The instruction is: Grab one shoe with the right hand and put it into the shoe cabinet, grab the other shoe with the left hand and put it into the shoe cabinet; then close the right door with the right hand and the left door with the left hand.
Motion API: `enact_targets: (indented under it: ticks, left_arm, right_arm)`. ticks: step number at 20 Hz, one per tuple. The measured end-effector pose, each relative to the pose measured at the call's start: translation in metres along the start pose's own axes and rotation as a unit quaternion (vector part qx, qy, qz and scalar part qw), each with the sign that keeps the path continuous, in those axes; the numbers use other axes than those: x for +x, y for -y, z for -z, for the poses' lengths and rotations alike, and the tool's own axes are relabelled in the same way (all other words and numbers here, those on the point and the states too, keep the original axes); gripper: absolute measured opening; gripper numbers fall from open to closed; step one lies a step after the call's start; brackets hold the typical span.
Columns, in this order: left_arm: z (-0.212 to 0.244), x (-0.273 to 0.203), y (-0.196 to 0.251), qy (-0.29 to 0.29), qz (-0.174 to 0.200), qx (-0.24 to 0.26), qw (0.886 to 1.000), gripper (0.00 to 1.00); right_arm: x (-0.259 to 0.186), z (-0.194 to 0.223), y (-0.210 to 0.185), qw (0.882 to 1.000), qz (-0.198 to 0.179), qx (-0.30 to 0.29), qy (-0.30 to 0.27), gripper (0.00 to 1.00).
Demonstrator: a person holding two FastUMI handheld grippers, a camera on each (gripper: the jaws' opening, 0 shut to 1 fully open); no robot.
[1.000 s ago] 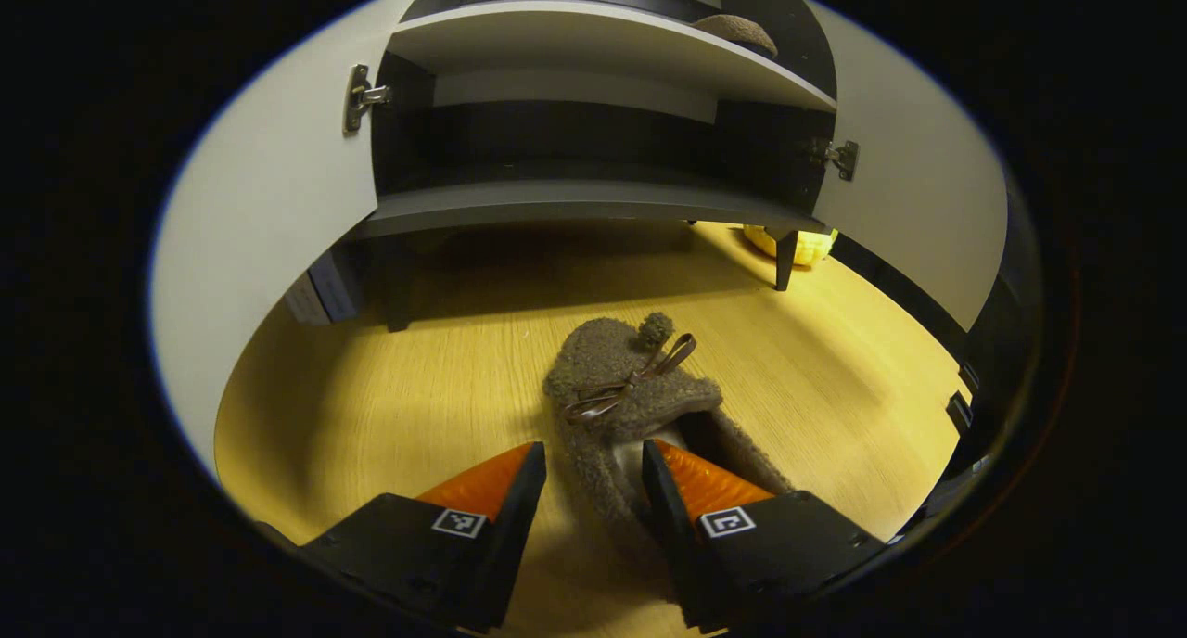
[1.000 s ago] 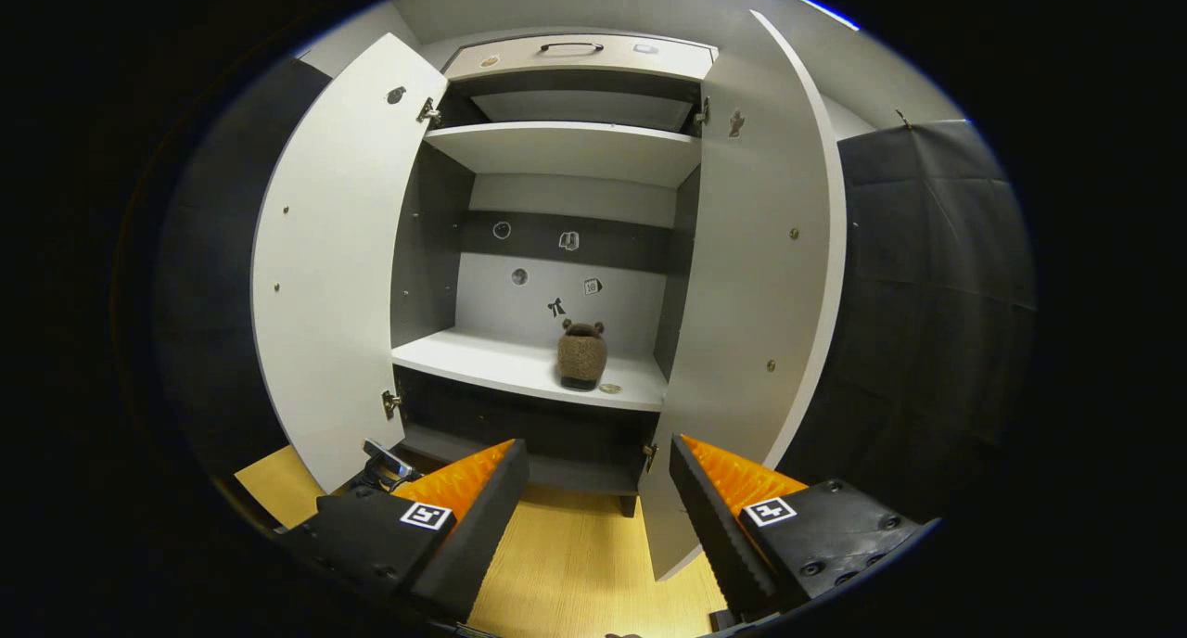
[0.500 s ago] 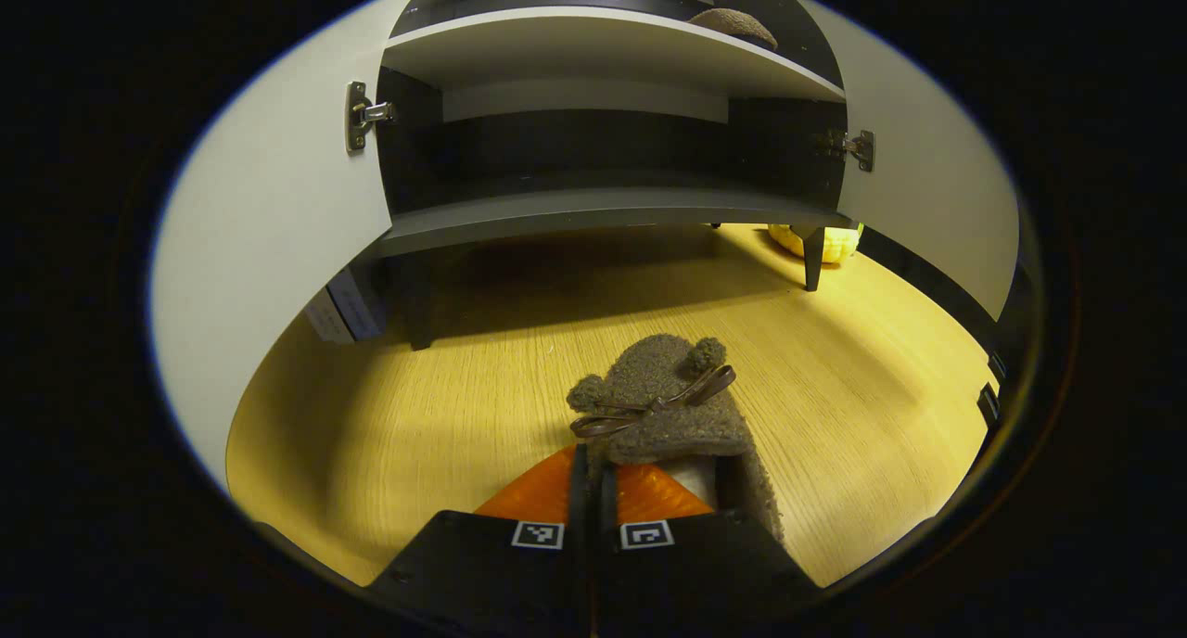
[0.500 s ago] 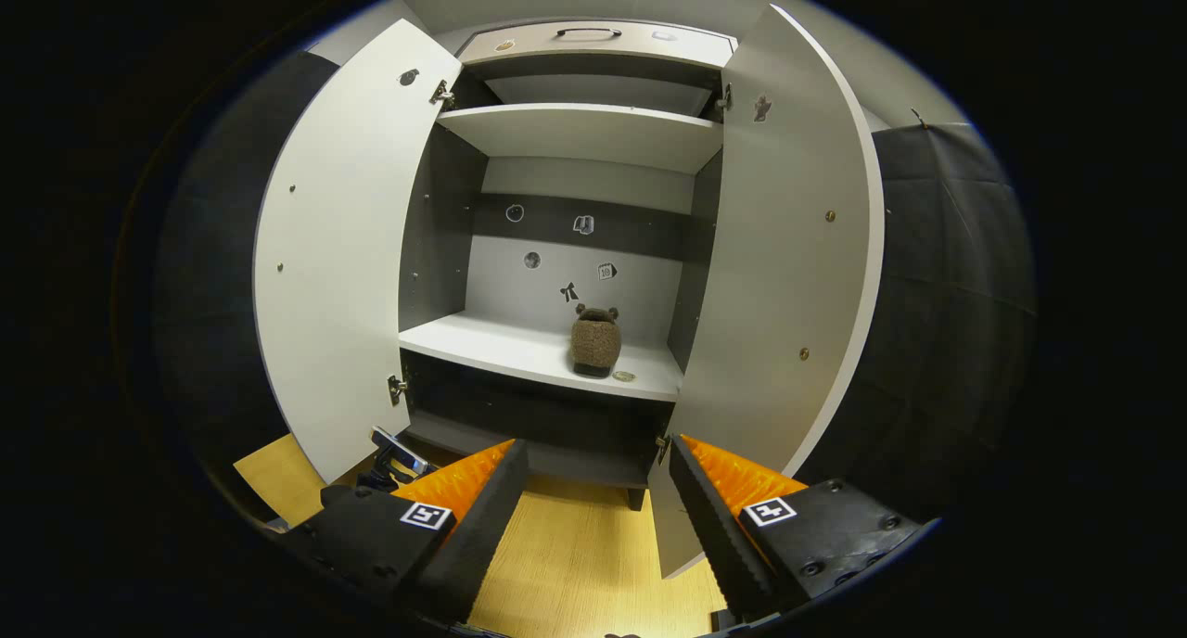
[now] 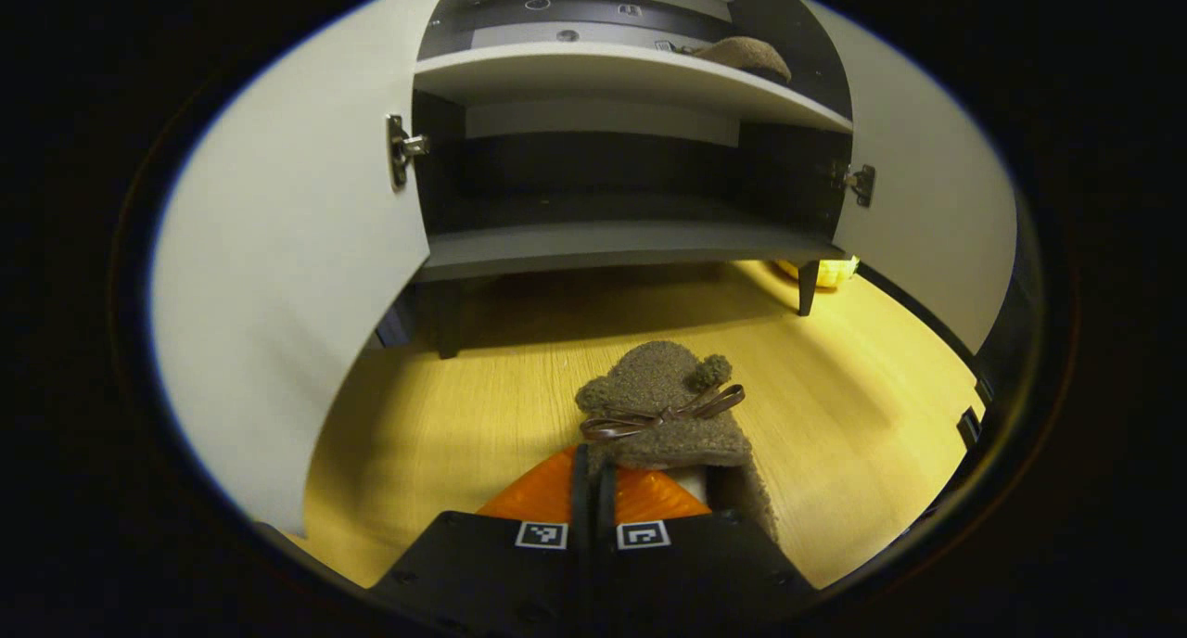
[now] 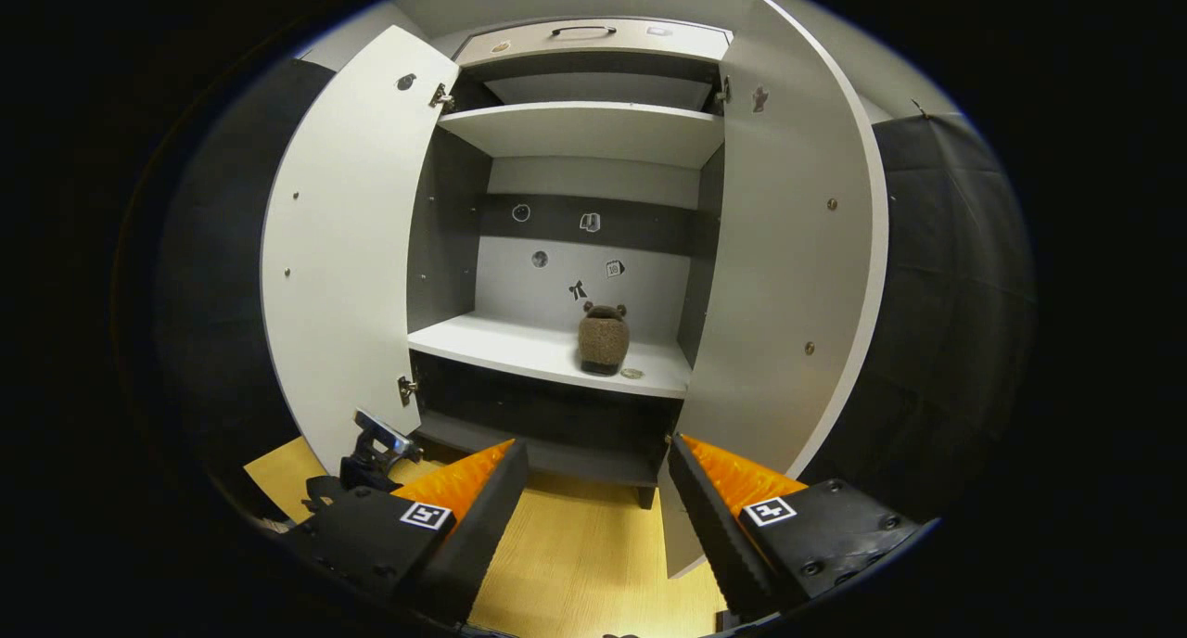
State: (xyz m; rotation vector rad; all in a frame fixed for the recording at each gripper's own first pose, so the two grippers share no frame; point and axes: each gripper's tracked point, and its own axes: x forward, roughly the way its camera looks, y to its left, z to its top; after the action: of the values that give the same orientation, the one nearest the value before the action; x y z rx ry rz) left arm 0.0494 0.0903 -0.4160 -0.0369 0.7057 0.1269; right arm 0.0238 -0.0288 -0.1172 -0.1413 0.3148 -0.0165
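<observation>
**A:** Slipper (image 5: 663,406) status, anyone? Where's it sitting and what's the left gripper (image 5: 593,471) doing to it?

**B:** It's sitting on the floor (image 5: 482,406) in front of the cabinet (image 5: 631,248), toe pointing toward it. The left gripper's fingers are looking pressed nearly together at the slipper's near left edge, with only a thin slit showing between them. It looks like they're pinching the fuzzy side wall there, but the pinch itself is hiding under the upper, so I'm not calling it for sure.

**A:** And the right gripper (image 6: 598,490)?

**B:** Wide open, hanging in the air in front of the cabinet, touching nothing. The fingers are showing ribbed inner faces.

**A:** What's the slipper looking like up close?

**B:** Brown, curly fleece all over, rounded toe with two little nubs like ears, thin shiny ribbon bow (image 5: 663,415) lying across the upper, paler lining showing inside.

**A:** Second one?

**B:** Its twin (image 6: 604,339) is already standing on the white middle shelf (image 6: 519,341), toward the right, next to a small flat round thing.

**A:** Doors?

**B:** Left door (image 6: 343,248) and right door (image 6: 788,248) are both swinging wide open; smooth flat white panels with metal hinges. The floor is pale wood grain.
</observation>
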Motion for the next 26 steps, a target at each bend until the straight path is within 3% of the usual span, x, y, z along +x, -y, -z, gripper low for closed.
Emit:
enact_targets:
  ticks: [8, 12, 19, 26]
  left_arm:
    - [-0.105, -0.117, -0.009, 0.066, -0.052, -0.011, 0.996, 0.05]
    - [-0.174, -0.158, -0.005, 0.105, -0.057, -0.013, 0.993, 0.05]
    - [-0.302, -0.135, -0.014, 0.163, -0.07, -0.01, 0.984, 0.05]
    - [-0.407, -0.049, -0.02, 0.195, -0.051, -0.056, 0.978, 0.05]
  right_arm:
    - [-0.004, -0.014, 0.0, 0.999, -0.044, 0.027, 0.019, 0.99]
    - [-0.013, -0.021, 0.003, 0.997, -0.055, 0.04, 0.028, 0.98]
    - [-0.031, -0.023, 0.013, 0.997, -0.05, 0.055, 0.033, 0.98]
    - [-0.041, -0.016, 0.027, 0.998, -0.027, 0.06, 0.018, 0.98]
